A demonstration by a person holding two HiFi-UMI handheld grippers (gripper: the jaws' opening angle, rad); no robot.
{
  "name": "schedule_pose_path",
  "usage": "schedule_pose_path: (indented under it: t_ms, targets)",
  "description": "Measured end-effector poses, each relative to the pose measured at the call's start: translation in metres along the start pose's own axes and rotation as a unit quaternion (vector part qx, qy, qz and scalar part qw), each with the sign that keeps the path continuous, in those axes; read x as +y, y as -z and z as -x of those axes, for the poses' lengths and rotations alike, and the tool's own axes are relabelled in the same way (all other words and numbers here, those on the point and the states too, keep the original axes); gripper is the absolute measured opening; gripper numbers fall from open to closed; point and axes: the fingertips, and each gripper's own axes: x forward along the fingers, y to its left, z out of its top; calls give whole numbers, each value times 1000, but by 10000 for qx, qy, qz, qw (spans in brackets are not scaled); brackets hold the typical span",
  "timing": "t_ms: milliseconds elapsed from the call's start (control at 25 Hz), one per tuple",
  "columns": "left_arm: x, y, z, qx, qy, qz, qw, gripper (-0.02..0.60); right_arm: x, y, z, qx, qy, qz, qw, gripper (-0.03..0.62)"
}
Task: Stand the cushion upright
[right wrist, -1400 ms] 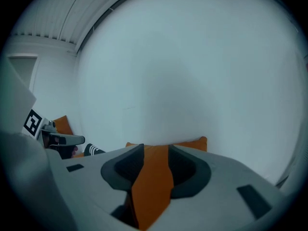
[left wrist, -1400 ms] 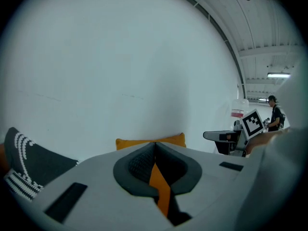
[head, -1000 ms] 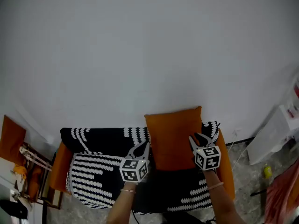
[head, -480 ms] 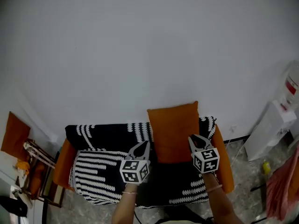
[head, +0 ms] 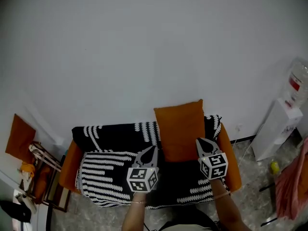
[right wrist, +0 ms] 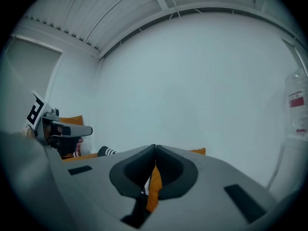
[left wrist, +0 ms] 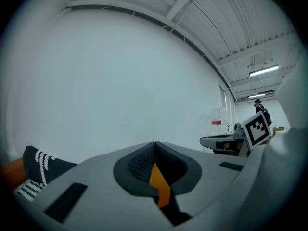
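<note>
Cushion (head: 180,129) upright against sofa (head: 115,134) back; my claws have backed off it since earlier. Left claw (head: 150,149) shut, empty; right claw (head: 199,142) just closed, empty. Bottle (head: 297,83) label unreadable.

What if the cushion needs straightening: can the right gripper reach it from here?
Probably yes. The right gripper sits near the lower right corner of the upright cushion, nothing between; its fingers have just been closing on nothing and must reopen.
</note>
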Motion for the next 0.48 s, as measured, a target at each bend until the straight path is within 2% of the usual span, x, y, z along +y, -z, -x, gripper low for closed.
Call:
schedule_pose_path:
  t_ms: [280, 480]
  targets:
    - [-25, -20, 26, -218, -2, 56, 9997, 18, 8, -14, 30, -126, -130, 185, 9997, 11]
    - [-50, -24, 35, -202, -80, -38, 9998, 18, 8, -27, 55, -171, -236, 275, 9992, 10]
